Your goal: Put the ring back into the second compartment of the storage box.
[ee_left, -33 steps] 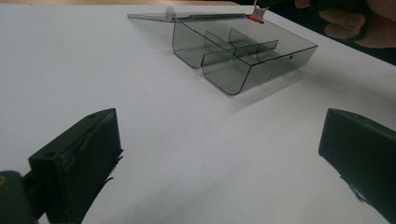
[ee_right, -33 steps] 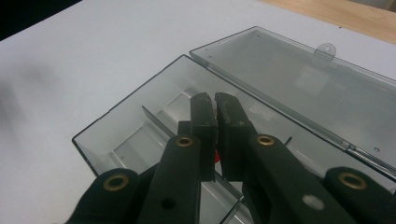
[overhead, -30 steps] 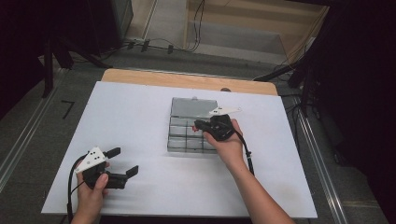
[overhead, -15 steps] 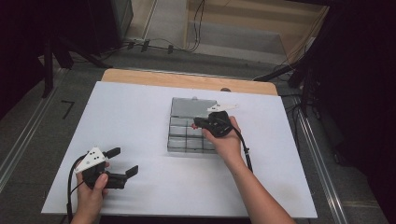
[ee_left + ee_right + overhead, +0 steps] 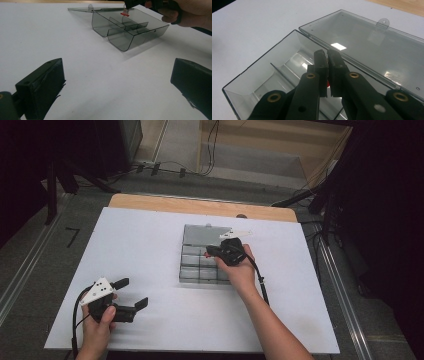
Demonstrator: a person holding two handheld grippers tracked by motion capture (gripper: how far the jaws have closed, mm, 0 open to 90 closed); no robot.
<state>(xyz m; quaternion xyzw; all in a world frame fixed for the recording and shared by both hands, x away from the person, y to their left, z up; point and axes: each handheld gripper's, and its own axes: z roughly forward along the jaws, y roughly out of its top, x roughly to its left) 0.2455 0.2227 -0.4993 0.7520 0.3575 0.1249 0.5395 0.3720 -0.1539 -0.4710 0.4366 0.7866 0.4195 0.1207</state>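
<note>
The small red-and-clear piece [image 5: 124, 13] is pinched in my right claw [image 5: 209, 253], hanging just above a compartment of the open smoky-grey clear plastic divider box [image 5: 192, 270]; the box sits mid-desk on the white desk [image 5: 135, 250], its lid [image 5: 372, 45] laid flat behind it; my left claw [image 5: 134, 293] — jaws wide apart, holding nothing — rests well apart near the front edge.

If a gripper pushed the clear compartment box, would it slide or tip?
The box looks thin-walled, so probably light and likely to slide on the smooth white table. Its open lid lies flat behind it, so tipping seems unlikely.
</note>
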